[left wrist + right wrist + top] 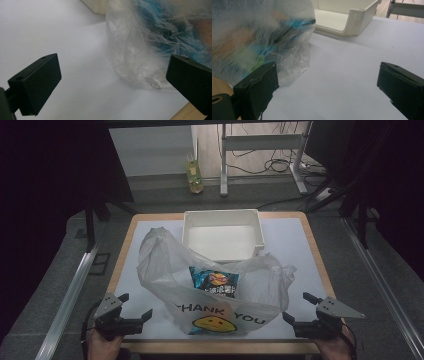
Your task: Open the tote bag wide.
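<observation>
A translucent plastic bag lies at the middle of the tabletop, just in front of an empty white bin. It reads "THANK YOU" in dark letters above a yellow smiley face. Inside it shows a blue snack packet whose print is too small to read. The left gripper and right gripper flank the bag, jaws apart, holding nothing.

High view: fixed overhead, facing forward and down on table. Gripper views: low, close, along own jaws, from opposite sides. All three share plastic bag.
</observation>
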`<control>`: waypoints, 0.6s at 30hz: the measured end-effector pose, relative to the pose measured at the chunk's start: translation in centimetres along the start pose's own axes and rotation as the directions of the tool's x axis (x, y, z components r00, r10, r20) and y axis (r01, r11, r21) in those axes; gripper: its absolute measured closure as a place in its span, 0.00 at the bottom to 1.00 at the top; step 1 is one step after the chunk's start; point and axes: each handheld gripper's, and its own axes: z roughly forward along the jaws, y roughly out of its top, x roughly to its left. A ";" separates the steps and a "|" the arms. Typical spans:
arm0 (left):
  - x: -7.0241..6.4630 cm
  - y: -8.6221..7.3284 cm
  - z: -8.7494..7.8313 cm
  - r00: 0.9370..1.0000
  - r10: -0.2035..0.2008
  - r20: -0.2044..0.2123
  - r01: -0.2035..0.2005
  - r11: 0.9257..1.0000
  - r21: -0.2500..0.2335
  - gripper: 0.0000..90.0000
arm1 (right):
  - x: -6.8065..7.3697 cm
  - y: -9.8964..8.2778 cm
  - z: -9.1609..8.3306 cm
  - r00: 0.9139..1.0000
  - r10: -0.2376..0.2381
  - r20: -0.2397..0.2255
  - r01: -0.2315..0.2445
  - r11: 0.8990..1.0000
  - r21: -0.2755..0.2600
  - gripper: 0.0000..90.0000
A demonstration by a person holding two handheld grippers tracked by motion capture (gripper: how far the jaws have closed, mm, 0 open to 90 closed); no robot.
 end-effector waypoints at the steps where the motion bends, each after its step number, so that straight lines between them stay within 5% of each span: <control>1: 0.1 0.0 -0.1 1.000 -0.004 0.001 0.004 1.000 -0.002 0.00 | 0.0 0.0 0.1 1.000 -0.003 0.006 0.003 1.000 0.008 0.04; 8: 0.6 -0.1 -0.4 0.999 -0.028 0.031 0.028 1.000 -0.008 0.00 | 0.1 -0.1 0.4 1.000 -0.001 0.010 0.001 0.999 0.042 0.01; 18: -0.4 0.2 -0.2 1.000 0.027 0.011 -0.028 0.998 0.055 0.04 | 0.8 0.1 0.4 0.999 -0.047 0.003 0.047 0.997 0.061 0.00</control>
